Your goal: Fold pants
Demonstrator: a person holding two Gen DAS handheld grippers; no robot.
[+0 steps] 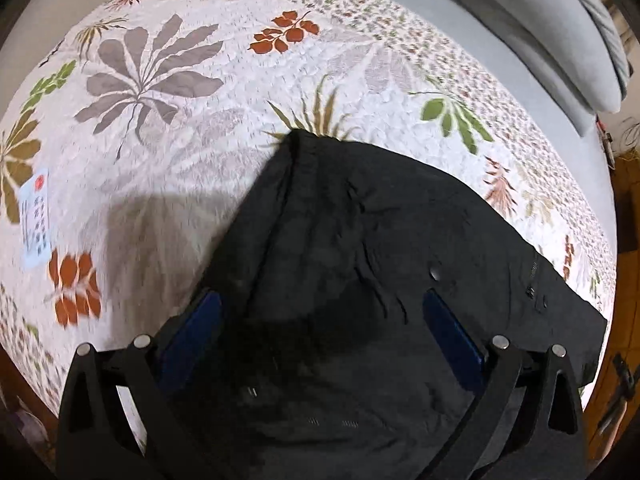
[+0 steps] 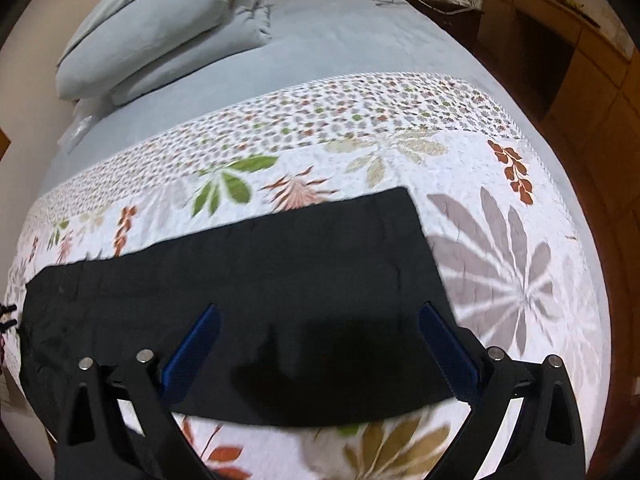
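Black pants [image 1: 360, 264] lie flat on a white quilt with leaf prints [image 1: 168, 128]. In the left wrist view my left gripper [image 1: 322, 300] is open above the pants, its blue pads [image 1: 452, 332] spread wide with nothing between them. In the right wrist view the pants [image 2: 248, 280] form a long dark band across the quilt [image 2: 500, 264], with a straight end at the right. My right gripper [image 2: 318, 314] is open above the band near that end, holding nothing.
Grey-blue pillows [image 2: 160, 28] are stacked at the head of the bed on a grey-blue sheet [image 2: 340, 40]. Wooden furniture [image 2: 560, 52] stands beside the bed. A pale blue label [image 1: 36, 216] lies on the quilt at the left.
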